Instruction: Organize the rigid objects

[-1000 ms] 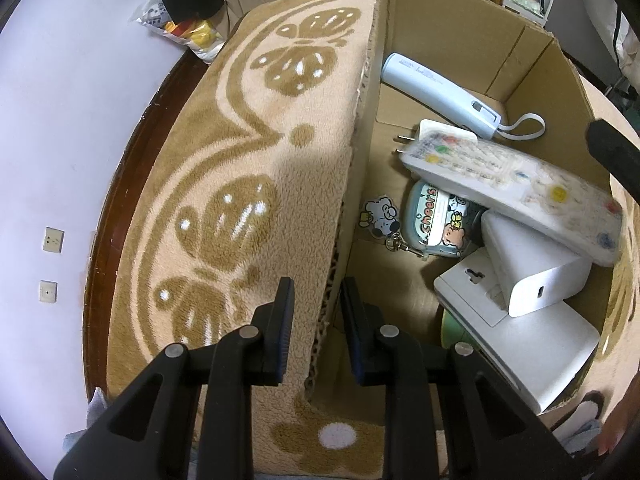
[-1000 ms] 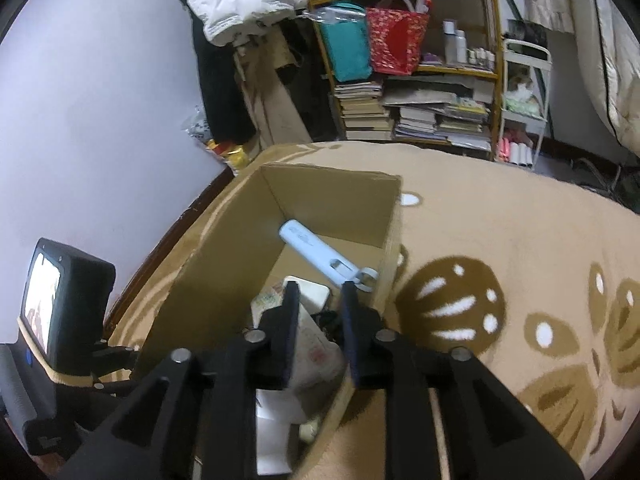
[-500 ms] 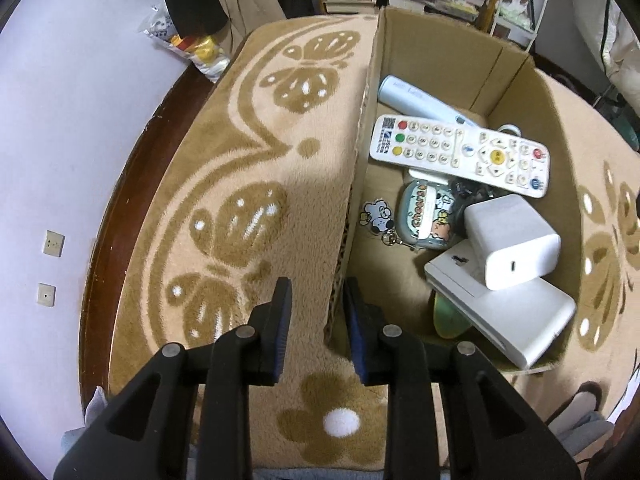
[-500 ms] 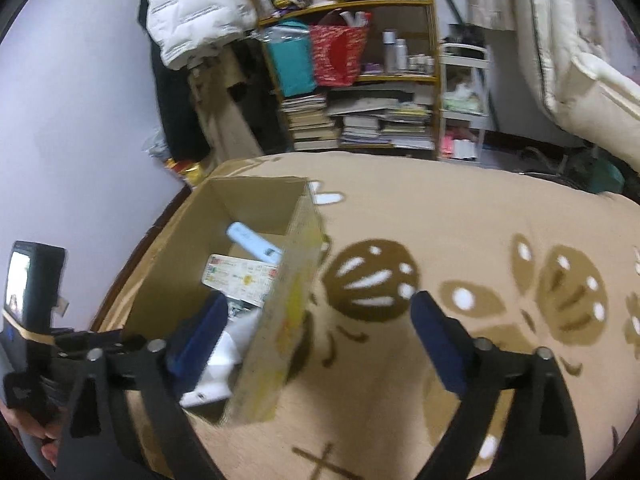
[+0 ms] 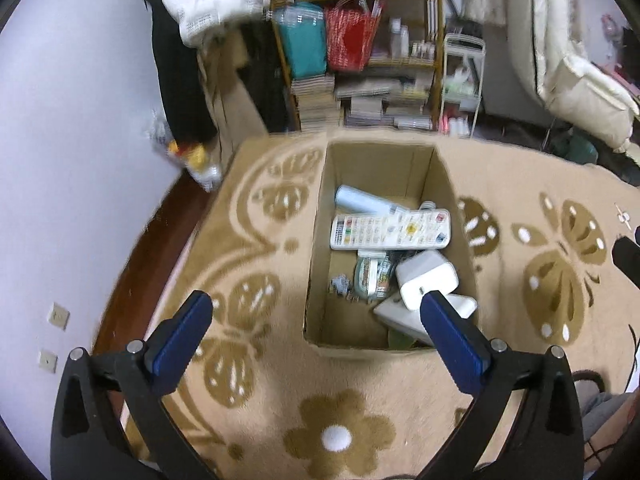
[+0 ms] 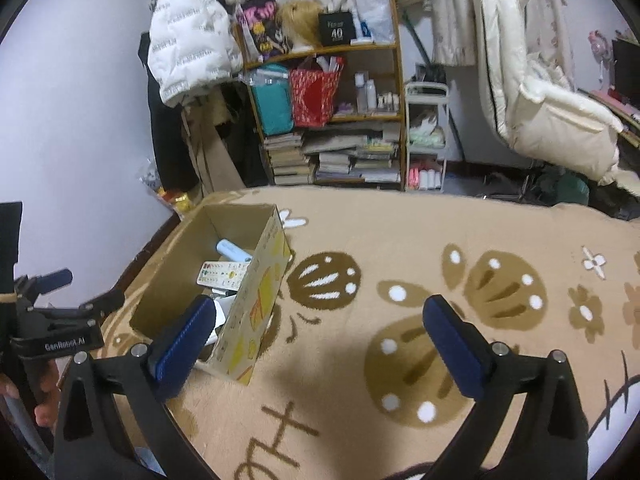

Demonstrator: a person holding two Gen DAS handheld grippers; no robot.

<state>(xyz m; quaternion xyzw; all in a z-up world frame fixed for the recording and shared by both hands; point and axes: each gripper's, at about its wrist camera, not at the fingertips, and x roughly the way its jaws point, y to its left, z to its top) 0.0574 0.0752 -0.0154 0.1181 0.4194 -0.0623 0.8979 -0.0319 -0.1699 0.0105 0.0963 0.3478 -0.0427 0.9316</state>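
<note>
A tan rug (image 5: pixel 248 412) with brown butterfly and flower shapes covers the floor in front of a crowded shelf (image 6: pixel 324 120), and a cardboard box (image 5: pixel 384 160) sits on it, open at the top. Inside lie a remote (image 5: pixel 390 230), a pale blue tube (image 5: pixel 364 203), a white charger (image 5: pixel 426 280) and other small items, the remote's long axis running across the box. The left gripper (image 5: pixel 316 322) has just been opening and stands wide with nothing between its jaws, the box straight ahead and below it. The right gripper (image 6: pixel 316 326), also just opened wide and empty, has the box off to its left, so the left hand looks nearer. No loose item shows on the rug, so the sorting seems about done.
</note>
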